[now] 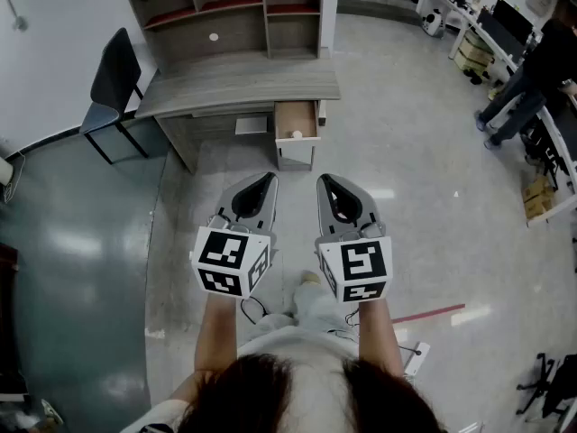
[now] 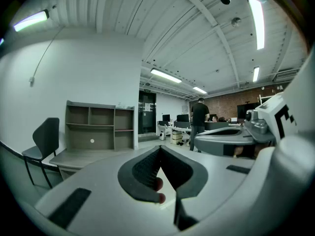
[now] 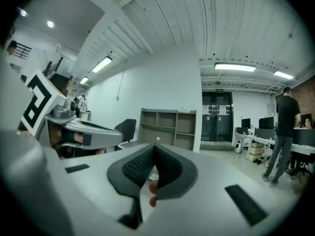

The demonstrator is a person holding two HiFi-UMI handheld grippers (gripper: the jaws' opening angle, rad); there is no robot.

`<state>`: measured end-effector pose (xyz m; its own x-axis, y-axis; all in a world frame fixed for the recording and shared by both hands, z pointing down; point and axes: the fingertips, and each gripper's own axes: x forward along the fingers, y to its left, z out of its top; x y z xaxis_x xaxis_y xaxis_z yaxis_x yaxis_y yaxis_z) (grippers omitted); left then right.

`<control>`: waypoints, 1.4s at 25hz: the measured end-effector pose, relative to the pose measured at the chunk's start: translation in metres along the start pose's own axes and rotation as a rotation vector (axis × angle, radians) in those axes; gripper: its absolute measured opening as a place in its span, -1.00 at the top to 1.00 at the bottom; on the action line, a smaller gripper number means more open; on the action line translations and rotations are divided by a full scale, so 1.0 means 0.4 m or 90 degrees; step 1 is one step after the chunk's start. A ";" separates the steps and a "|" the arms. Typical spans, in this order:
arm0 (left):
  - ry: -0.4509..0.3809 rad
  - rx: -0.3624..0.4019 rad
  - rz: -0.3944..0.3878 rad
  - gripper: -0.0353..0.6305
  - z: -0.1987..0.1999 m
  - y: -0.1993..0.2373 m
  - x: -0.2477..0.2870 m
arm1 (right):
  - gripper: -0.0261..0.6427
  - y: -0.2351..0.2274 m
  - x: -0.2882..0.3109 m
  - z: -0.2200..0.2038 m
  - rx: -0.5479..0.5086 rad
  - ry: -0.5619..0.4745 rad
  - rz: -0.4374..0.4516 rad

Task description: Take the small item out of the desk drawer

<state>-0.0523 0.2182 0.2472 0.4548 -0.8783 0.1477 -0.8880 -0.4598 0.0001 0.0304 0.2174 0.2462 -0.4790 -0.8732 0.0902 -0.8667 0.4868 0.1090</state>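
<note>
The grey desk (image 1: 236, 87) with a shelf unit stands ahead, its small drawer (image 1: 296, 120) pulled open. A small white item (image 1: 297, 134) lies in the drawer near its front. My left gripper (image 1: 267, 182) and right gripper (image 1: 326, 184) hang side by side over the floor, short of the drawer. Both are shut with nothing between the jaws. In the left gripper view the left gripper (image 2: 158, 149) points toward the shelf unit (image 2: 101, 127). In the right gripper view the right gripper (image 3: 155, 148) faces the shelf unit (image 3: 170, 127). From either gripper view the drawer is hidden.
A black chair (image 1: 113, 84) stands left of the desk. At the far right a person (image 1: 527, 79) stands by office desks with monitors (image 1: 491, 16), near a cardboard box (image 1: 539, 197). A red tape line (image 1: 433, 314) marks the floor. A small white disc (image 1: 214, 36) sits in the shelf unit.
</note>
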 end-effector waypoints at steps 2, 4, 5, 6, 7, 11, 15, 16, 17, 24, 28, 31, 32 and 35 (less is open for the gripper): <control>-0.002 -0.003 0.003 0.85 0.004 0.003 0.025 | 0.84 -0.022 0.013 0.000 0.000 -0.002 0.001; -0.004 -0.006 0.005 0.85 0.006 0.008 0.052 | 0.84 -0.045 0.027 0.002 -0.001 -0.006 0.002; -0.005 -0.006 0.006 0.85 0.007 0.012 0.067 | 0.84 -0.055 0.035 0.002 0.000 -0.010 0.004; -0.005 -0.007 0.007 0.85 0.007 0.017 0.082 | 0.84 -0.065 0.045 0.003 0.002 -0.012 0.006; -0.004 -0.006 0.009 0.85 0.008 0.023 0.099 | 0.84 -0.075 0.056 0.002 0.006 -0.012 0.008; 0.001 -0.004 0.012 0.85 0.013 0.041 0.172 | 0.84 -0.121 0.103 -0.003 0.027 -0.015 0.018; 0.003 -0.010 0.016 0.85 0.027 0.062 0.241 | 0.84 -0.168 0.148 -0.002 0.046 -0.026 0.029; 0.003 -0.011 0.018 0.85 0.029 0.067 0.256 | 0.84 -0.179 0.158 -0.001 0.047 -0.029 0.031; 0.003 -0.012 0.021 0.85 0.030 0.071 0.271 | 0.84 -0.190 0.168 -0.002 0.048 -0.031 0.033; 0.004 -0.018 0.046 0.85 0.031 0.093 0.359 | 0.84 -0.250 0.235 -0.014 0.048 -0.031 0.054; 0.005 -0.017 0.062 0.85 0.036 0.098 0.394 | 0.84 -0.277 0.266 -0.018 0.036 -0.031 0.066; 0.008 -0.021 0.075 0.85 0.036 0.101 0.409 | 0.84 -0.297 0.282 -0.020 0.041 -0.034 0.078; 0.008 -0.023 0.079 0.85 0.035 0.104 0.412 | 0.84 -0.303 0.287 -0.022 0.044 -0.034 0.081; 0.013 -0.026 0.094 0.85 0.026 0.111 0.418 | 0.84 -0.316 0.299 -0.030 0.053 -0.035 0.093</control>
<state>-0.0148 0.0495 0.2618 0.3173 -0.9332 0.1688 -0.9476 -0.3192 0.0168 0.0843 0.0518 0.2549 -0.6051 -0.7949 0.0452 -0.7952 0.6062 0.0155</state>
